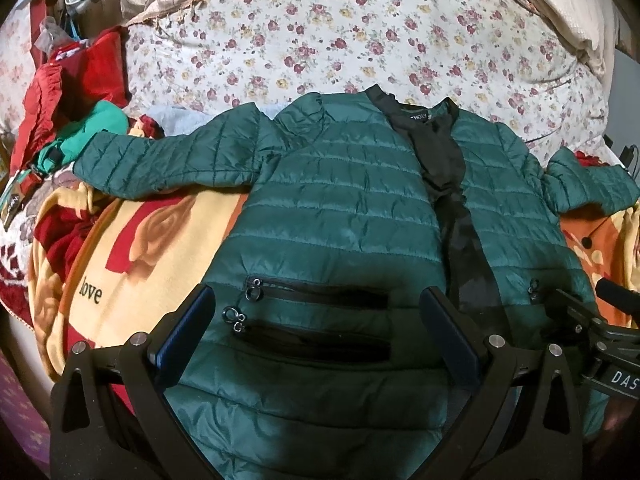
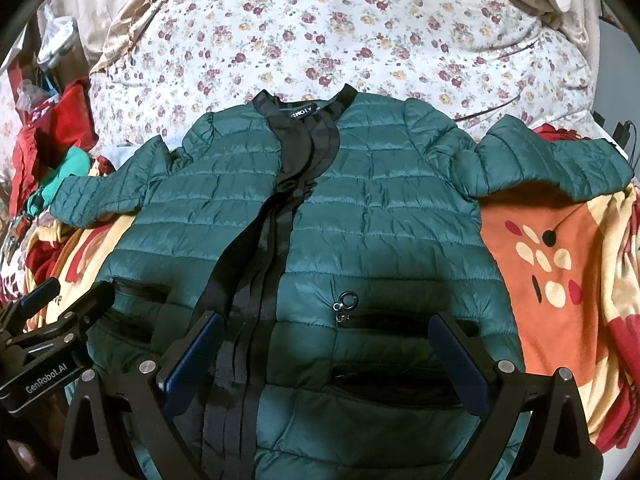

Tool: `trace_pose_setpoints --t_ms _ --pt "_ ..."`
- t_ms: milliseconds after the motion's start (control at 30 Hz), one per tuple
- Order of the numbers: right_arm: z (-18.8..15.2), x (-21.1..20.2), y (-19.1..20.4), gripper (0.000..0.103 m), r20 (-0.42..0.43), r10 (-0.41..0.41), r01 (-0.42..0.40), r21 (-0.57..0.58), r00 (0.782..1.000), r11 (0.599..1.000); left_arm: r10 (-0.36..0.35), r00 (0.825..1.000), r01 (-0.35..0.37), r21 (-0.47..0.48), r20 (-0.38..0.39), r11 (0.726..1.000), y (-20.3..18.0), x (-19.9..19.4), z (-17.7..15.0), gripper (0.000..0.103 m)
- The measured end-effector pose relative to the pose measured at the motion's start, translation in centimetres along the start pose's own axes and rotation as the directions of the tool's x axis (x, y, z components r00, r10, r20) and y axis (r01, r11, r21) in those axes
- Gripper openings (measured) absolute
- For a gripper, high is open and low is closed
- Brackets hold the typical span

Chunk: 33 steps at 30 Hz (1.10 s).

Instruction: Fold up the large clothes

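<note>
A dark green quilted puffer jacket [image 1: 340, 200] lies flat on the bed, front up, collar far, sleeves spread to both sides; it also shows in the right wrist view [image 2: 380, 208]. A black front placket [image 2: 264, 248] runs down its middle. My left gripper [image 1: 318, 312] is open and empty, hovering over the jacket's left lower front by two black zip pockets [image 1: 316, 296]. My right gripper [image 2: 326, 340] is open and empty over the right lower front, by a zip pull [image 2: 346, 300]. Each gripper shows at the other view's edge.
The jacket rests on an orange and yellow blanket [image 2: 552, 264] with the word "love" [image 1: 91, 291]. A floral sheet [image 1: 340, 36] covers the bed behind. Red and teal clothes [image 1: 68, 120] are piled at the left. Beige bedding [image 1: 568, 12] lies at the far right.
</note>
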State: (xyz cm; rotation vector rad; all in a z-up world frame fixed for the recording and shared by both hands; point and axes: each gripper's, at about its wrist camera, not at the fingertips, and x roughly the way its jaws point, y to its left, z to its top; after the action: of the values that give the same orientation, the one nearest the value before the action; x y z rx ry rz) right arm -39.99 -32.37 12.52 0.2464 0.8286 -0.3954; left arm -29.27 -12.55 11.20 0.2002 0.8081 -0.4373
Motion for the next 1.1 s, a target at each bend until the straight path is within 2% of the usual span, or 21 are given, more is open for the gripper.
trace_pose_setpoints --t_ms 567,767,1100 --pt "-0.3 0.3 0.0 0.102 0.001 -0.035 0.035 -0.019 0.999 0.999 0.005 1.0 -0.005 0.006 0.0 1.0 0.0 0.3 -0.2 0.102" --pt "-0.1 0.7 -0.1 0.102 -0.004 -0.011 0.011 -0.004 1.0 1.0 -0.001 1.0 0.001 -0.004 -0.013 1.0 0.1 0.5 -0.3 0.102" --pt "0.3 1.1 0.2 0.102 -0.018 -0.057 0.056 -0.034 0.998 0.998 -0.016 1.0 0.016 -0.007 -0.026 1.0 0.1 1.1 -0.3 0.102"
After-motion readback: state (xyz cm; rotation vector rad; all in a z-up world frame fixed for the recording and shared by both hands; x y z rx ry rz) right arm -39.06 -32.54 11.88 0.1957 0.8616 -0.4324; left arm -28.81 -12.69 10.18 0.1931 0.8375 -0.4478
